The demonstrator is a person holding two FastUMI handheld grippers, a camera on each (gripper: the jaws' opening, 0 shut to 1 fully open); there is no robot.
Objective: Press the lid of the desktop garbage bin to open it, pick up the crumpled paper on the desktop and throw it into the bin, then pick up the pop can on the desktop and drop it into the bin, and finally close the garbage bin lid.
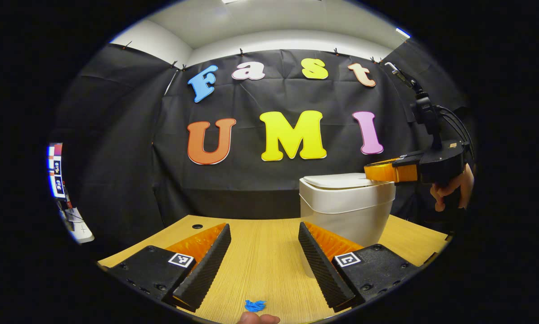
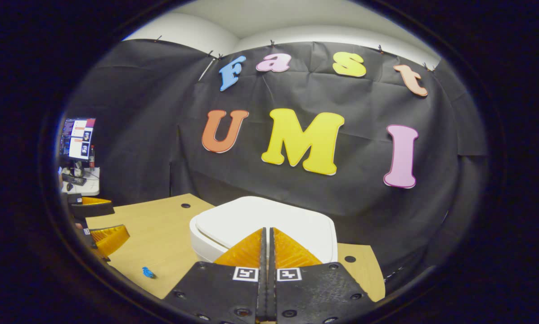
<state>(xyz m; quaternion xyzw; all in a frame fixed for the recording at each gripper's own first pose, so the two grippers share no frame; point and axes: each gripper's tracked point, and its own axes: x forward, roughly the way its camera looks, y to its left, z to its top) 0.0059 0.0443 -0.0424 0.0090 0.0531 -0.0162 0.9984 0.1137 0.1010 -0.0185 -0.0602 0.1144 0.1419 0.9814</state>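
Note:
A white desktop bin [image 1: 347, 211] stands on the wooden table [image 1: 265, 265], right of centre, with its lid [image 1: 337, 181] lying flat and closed. My right gripper [image 1: 372, 172] is shut with nothing between its fingers, and its tips are over the lid's right edge. Whether they touch the lid I cannot tell. In the right gripper view the shut gripper [image 2: 267, 230] points down onto the white lid [image 2: 260, 216]. My left gripper [image 1: 264, 228] is open and empty, low over the table just left of the bin. It also appears at the table's left edge [image 2: 101, 234].
A small blue scrap [image 1: 255, 305] lies on the table near the front edge, also seen as a blue scrap [image 2: 148, 272]. A hand [image 1: 449, 191] holds the right gripper. The table has cable holes [image 2: 185, 205]. A monitor [image 2: 77, 137] stands beyond the table at far left.

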